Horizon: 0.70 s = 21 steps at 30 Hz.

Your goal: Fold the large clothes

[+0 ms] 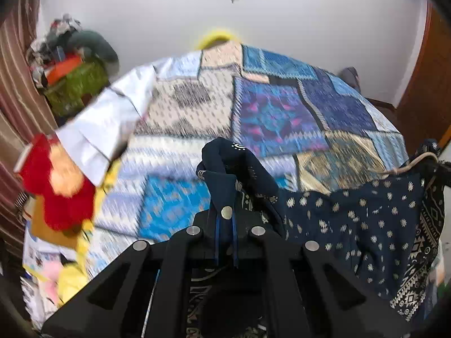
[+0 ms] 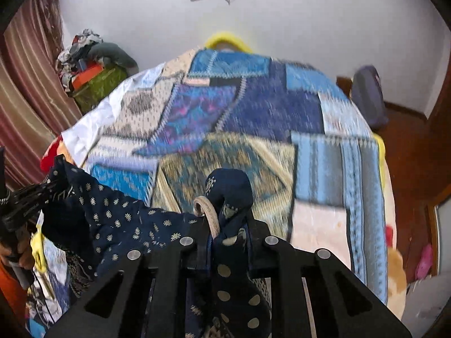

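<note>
A dark navy garment (image 1: 352, 225) with small cream motifs and a patterned border hangs stretched between my two grippers above the bed. My left gripper (image 1: 225, 211) is shut on one bunched corner of it. My right gripper (image 2: 228, 225) is shut on the other corner, beside a cream drawstring loop (image 2: 207, 214). The garment (image 2: 126, 214) runs left from the right gripper toward the left gripper (image 2: 25, 202), seen at the left edge. The right gripper shows at the right edge of the left wrist view (image 1: 439, 169).
A bed with a blue patchwork quilt (image 1: 253, 112) fills the view below. A white cloth (image 1: 104, 121) and a red-and-orange plush (image 1: 56, 180) lie at its left side. A green basket (image 1: 76, 84) heaped with clothes stands by the striped curtain (image 2: 25, 84). A wooden door (image 1: 428, 84) is right.
</note>
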{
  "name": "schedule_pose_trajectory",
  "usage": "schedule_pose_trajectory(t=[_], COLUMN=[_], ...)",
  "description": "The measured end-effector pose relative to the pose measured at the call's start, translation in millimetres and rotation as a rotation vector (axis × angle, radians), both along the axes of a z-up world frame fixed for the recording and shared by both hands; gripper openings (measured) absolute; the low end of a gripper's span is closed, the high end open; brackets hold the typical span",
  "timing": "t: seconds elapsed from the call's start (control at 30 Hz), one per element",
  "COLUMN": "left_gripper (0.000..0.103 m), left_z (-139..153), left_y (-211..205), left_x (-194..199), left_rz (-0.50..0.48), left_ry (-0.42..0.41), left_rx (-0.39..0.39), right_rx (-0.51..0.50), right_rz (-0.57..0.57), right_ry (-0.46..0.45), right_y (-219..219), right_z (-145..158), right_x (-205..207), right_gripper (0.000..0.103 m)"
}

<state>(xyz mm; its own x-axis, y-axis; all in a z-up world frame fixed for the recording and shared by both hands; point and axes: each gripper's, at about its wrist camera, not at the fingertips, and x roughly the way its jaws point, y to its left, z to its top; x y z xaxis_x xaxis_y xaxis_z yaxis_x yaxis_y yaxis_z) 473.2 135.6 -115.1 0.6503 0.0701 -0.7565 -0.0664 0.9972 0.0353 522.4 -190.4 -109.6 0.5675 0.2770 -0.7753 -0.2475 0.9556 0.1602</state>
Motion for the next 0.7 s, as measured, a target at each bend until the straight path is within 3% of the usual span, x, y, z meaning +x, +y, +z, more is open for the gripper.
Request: schedule_pose_trajectory(t=[0.17,0.43,0.53,0.57,0.6,0.67,0.7], left_gripper=[0.006,0.008,0.012,0.014,0.015,0.016,0.019], left_z=[-25,-118,-141,-144,-148,-151,-151], left_y=[28,81,85,83,80,73,70], left_x=[52,114,123,124,124,123,122], left_rz=[0.089,0.236,0.24,0.238,0.23,0.21,0.206], left_ry=[0.044,0.202,0.232,0.232,0.23,0.222,0.222], left_rx=[0.0,-0.052,-0.066,-0.052,-0.027,0.023,0.054], right_rx=[-0.031,-0.121,-0.183,-0.236,-0.311,-0.44,-0.42], right_rz=[-0.036,-0.128,-0.081,-0.082,-0.106,-0.149,-0.135], right_ry=[-0.03,0.04,0.067,0.049,0.015,-0.064,-0.056], right_y=[20,12,10,12,14,12,8], right_z=[-5,-77,-103,-107,-109,-108,-108], right_x=[44,111,120,121,119,117,117], right_gripper=[0.014,0.015,0.016,0.028,0.057,0.094,0.095])
